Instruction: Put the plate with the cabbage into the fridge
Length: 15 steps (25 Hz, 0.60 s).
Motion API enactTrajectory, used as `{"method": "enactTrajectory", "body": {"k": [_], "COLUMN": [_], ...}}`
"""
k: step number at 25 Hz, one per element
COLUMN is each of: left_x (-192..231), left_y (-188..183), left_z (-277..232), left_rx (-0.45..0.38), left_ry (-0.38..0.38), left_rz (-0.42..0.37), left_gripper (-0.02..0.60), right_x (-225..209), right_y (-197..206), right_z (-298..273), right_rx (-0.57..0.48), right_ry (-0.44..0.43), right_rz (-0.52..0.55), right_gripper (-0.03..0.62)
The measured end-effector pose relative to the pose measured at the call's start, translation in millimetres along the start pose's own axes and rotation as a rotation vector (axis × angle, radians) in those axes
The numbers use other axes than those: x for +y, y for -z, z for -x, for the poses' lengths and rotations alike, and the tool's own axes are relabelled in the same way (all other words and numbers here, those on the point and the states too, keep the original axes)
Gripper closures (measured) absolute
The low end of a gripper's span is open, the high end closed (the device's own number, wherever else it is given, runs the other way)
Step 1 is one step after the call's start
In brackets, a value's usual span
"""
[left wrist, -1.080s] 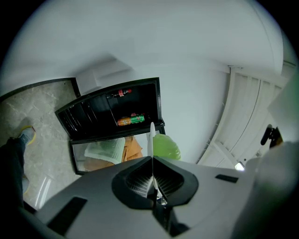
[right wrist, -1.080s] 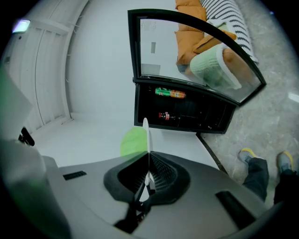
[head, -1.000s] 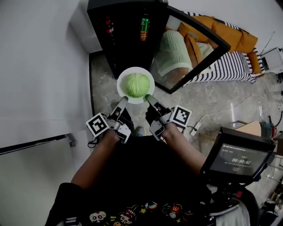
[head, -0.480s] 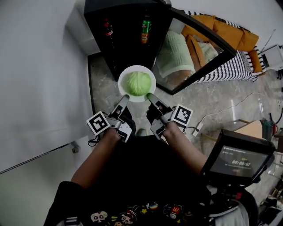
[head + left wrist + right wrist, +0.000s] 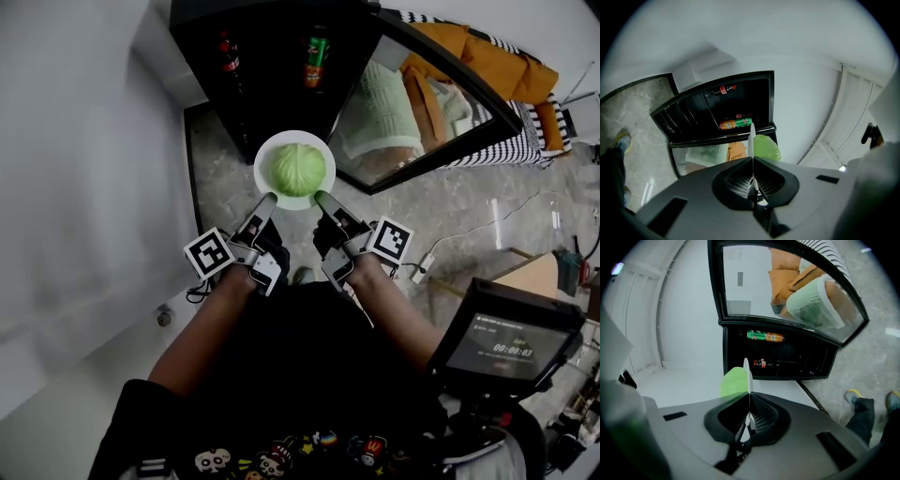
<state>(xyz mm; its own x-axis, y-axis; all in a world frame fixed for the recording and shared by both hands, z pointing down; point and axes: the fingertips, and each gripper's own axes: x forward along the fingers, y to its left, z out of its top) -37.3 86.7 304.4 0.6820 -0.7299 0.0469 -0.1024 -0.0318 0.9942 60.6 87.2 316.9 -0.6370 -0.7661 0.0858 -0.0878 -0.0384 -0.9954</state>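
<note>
One big black fridge (image 5: 267,89) takes up the 12 o'clock side of the head view. Its glass door (image 5: 422,108) is swung wide open toward 2 o'clock. Right in front of the opening, held up over the stone floor (image 5: 469,206), is the white plate (image 5: 265,157), with the cabbage (image 5: 298,169) sitting in the middle of it. As far as I can see it's not on a shelf yet.

The left gripper (image 5: 268,199) pinches the plate rim at about 7 o'clock, and the right gripper (image 5: 321,197) has it at about 5 o'clock. Both gripper views show the jaws clamped tight on the thin plate edge.

Smaller stuff: inside the fridge there's a green bottle (image 5: 317,49) at 12 o'clock from the plate and a dark bottle with a red label (image 5: 228,52) at 11.
</note>
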Motion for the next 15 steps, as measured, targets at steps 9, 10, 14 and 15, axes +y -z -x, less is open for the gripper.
{"method": "enactTrajectory", "body": {"k": [9, 10, 14, 15], "left_x": [13.5, 13.5, 20.4, 25.5], "left_y": [-41.1, -44.5, -62.5, -68.2], "left_z": [-26.4, -27.2, -34.6, -39.0], "left_rx": [0.023, 0.027, 0.041, 0.044], "left_ry": [-0.011, -0.012, -0.016, -0.019], "left_rz": [0.023, 0.022, 0.033, 0.038], "left_gripper": [0.571, 0.571, 0.571, 0.571], "right_x": [-7.5, -7.1, -11.3, -15.0], "right_y": [-18.8, -19.0, -22.9, -26.0], "right_z": [-44.9, -48.0, -66.6, -73.5], "right_rx": [-0.007, -0.009, -0.019, -0.021], "right_ry": [0.022, 0.024, 0.041, 0.046], "right_rz": [-0.013, -0.015, -0.017, -0.017], "right_gripper": [0.58, 0.58, 0.58, 0.58]}}
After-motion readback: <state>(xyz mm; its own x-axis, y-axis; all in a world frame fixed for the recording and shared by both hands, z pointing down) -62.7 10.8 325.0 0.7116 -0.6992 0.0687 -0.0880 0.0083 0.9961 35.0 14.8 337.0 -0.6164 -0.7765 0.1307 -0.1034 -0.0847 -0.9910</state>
